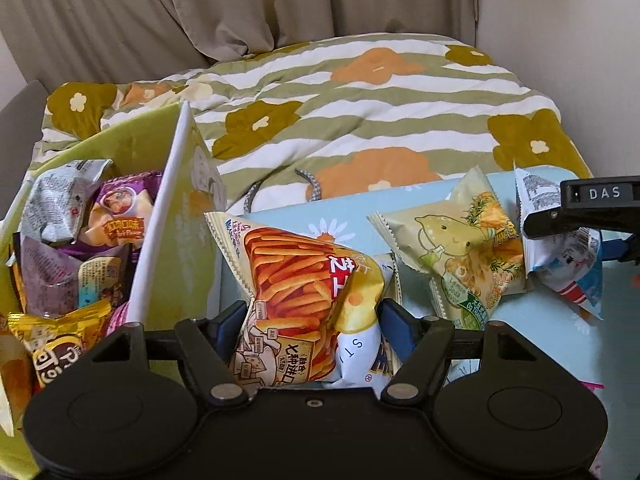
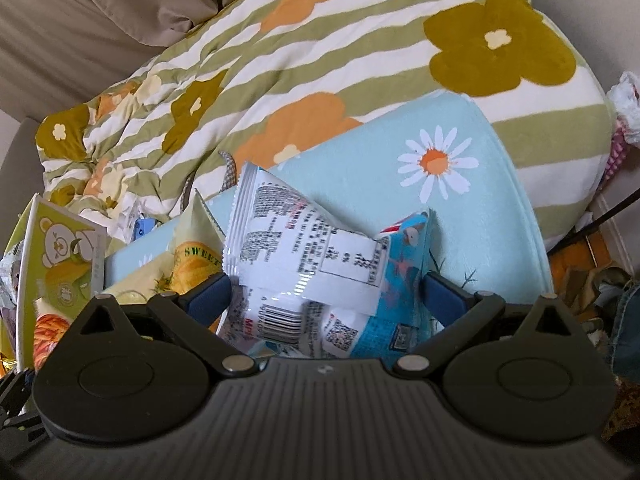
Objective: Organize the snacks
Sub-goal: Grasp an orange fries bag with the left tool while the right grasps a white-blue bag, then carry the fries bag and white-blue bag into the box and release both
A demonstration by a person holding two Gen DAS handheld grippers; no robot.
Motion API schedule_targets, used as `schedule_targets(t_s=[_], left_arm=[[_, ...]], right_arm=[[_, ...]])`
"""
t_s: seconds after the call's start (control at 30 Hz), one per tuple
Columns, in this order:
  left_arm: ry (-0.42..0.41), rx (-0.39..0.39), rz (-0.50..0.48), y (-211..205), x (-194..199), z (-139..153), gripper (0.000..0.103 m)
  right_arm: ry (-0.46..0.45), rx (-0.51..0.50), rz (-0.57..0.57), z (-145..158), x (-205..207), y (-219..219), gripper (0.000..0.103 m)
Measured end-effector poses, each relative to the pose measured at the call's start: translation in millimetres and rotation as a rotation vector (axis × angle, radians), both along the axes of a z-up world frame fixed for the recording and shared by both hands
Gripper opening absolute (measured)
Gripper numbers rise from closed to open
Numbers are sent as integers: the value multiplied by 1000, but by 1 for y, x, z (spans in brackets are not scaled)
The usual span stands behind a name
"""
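My left gripper (image 1: 310,320) is shut on an orange snack-stick packet (image 1: 296,280), crumpled between the blue pads, just right of a green box (image 1: 176,216) that holds several snack packets. My right gripper (image 2: 326,292) is shut on a white and blue snack packet (image 2: 312,256); the same gripper and packet (image 1: 560,248) show at the right edge of the left wrist view. A pale green lemon packet (image 1: 460,252) lies on the light blue daisy cloth (image 1: 540,320) between the two grippers, and shows partly in the right wrist view (image 2: 192,256).
A green striped flower quilt (image 1: 360,112) covers the bed behind the cloth. Beige curtains (image 1: 200,8) hang at the back. The green box with a bear print (image 2: 60,264) stands at the left of the right wrist view. Clutter (image 2: 592,280) lies at the far right.
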State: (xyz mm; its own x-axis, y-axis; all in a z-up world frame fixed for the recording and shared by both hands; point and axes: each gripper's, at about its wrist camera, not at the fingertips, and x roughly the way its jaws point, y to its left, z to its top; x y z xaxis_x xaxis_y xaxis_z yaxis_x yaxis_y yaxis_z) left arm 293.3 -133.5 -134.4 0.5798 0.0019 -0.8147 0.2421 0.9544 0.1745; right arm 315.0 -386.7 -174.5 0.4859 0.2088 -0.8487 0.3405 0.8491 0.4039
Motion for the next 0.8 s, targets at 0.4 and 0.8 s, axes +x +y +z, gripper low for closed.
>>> schedule_targets(t_s=[0.4,0.8], left_arm=[[-52,-25,23,3,-15,20,75],[-191,-123,30,24,-42,82,75]], right_arm=[[-103,-17,27,26,-22,0,95],[-242,-51,90,91,-39,25,95]])
